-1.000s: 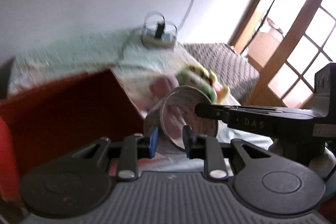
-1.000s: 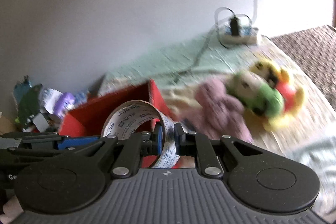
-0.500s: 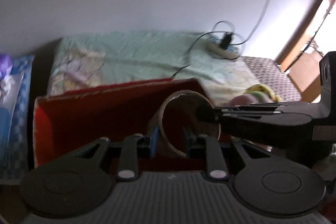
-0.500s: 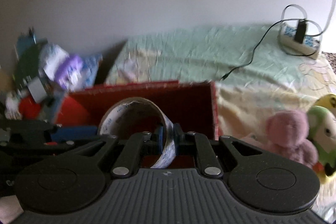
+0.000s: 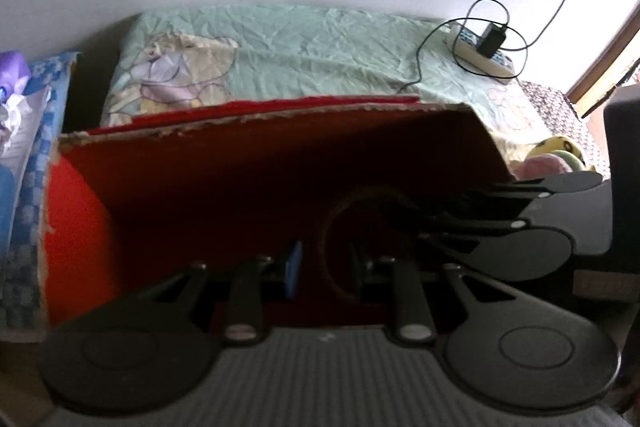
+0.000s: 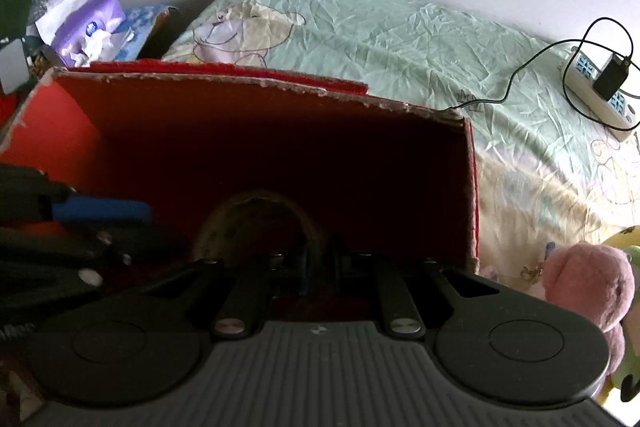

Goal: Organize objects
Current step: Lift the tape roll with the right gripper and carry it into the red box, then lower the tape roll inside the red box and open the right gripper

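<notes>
A large tape roll (image 6: 256,219) hangs low inside the dark red cardboard box (image 6: 240,131). My right gripper (image 6: 320,263) is shut on the roll's right wall. In the left wrist view the roll (image 5: 340,219) is a dim ring in the box (image 5: 240,163), with the right gripper's fingers (image 5: 480,215) reaching onto it from the right. My left gripper (image 5: 326,267) is open, its jaws on either side of the ring's near edge without pinching it. It appears from the left in the right wrist view, blue pad (image 6: 100,211) showing.
The box stands on a bed with a pale green sheet (image 6: 400,39). A pink plush toy (image 6: 588,287) lies right of the box. A power strip with a charger and cable (image 6: 600,87) sits far right. Tissue packs and clutter (image 6: 80,23) lie beyond the box's left corner.
Both grippers moved left from the plush toys over the box and lowered the tape roll into it. The right gripper kept its grip on the roll; the left stayed open.
</notes>
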